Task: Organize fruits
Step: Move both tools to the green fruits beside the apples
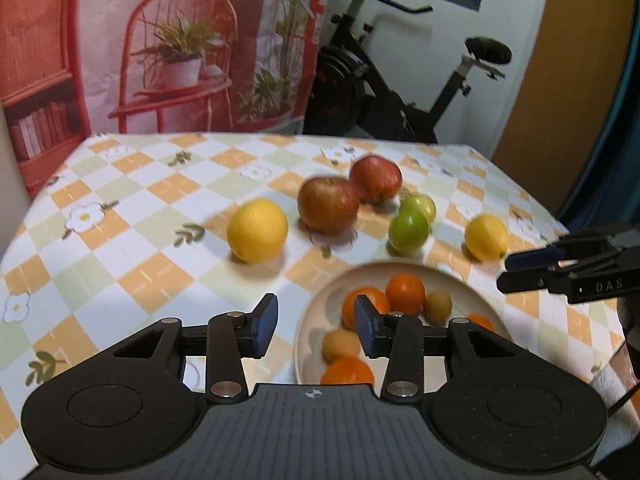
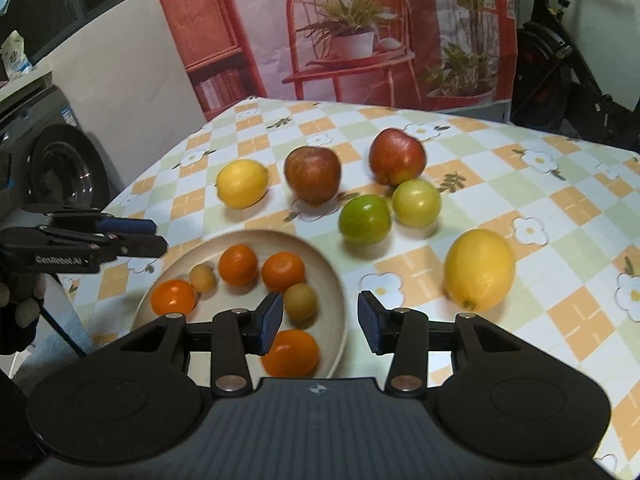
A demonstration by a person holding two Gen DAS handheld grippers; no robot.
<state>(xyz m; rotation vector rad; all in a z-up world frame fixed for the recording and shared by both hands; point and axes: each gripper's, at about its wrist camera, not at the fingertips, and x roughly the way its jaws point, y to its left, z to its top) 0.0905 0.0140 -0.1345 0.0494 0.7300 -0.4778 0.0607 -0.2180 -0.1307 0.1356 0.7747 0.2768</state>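
A beige plate [image 1: 394, 267] [image 2: 320, 264] holds several oranges [image 2: 238, 264] and two small tan fruits [image 2: 300, 302]. Beyond it on the checked tablecloth lie two red apples [image 1: 328, 204] [image 2: 397, 156], two green fruits [image 1: 409, 230] [image 2: 365, 219] and two lemons [image 1: 257, 230] [image 2: 480, 268]. My left gripper [image 1: 316, 326] [image 2: 160, 236] hovers open over the plate's left rim, holding nothing. My right gripper [image 2: 320, 322] [image 1: 505, 272] is open above the plate's right rim, also holding nothing.
The table [image 1: 132, 208] ends at the far side against a printed backdrop [image 1: 180, 40]. An exercise bike [image 1: 400, 92] stands behind on the right and a washing machine [image 2: 60, 168] beside the table's left edge. A gloved hand [image 2: 20, 312] holds the left gripper.
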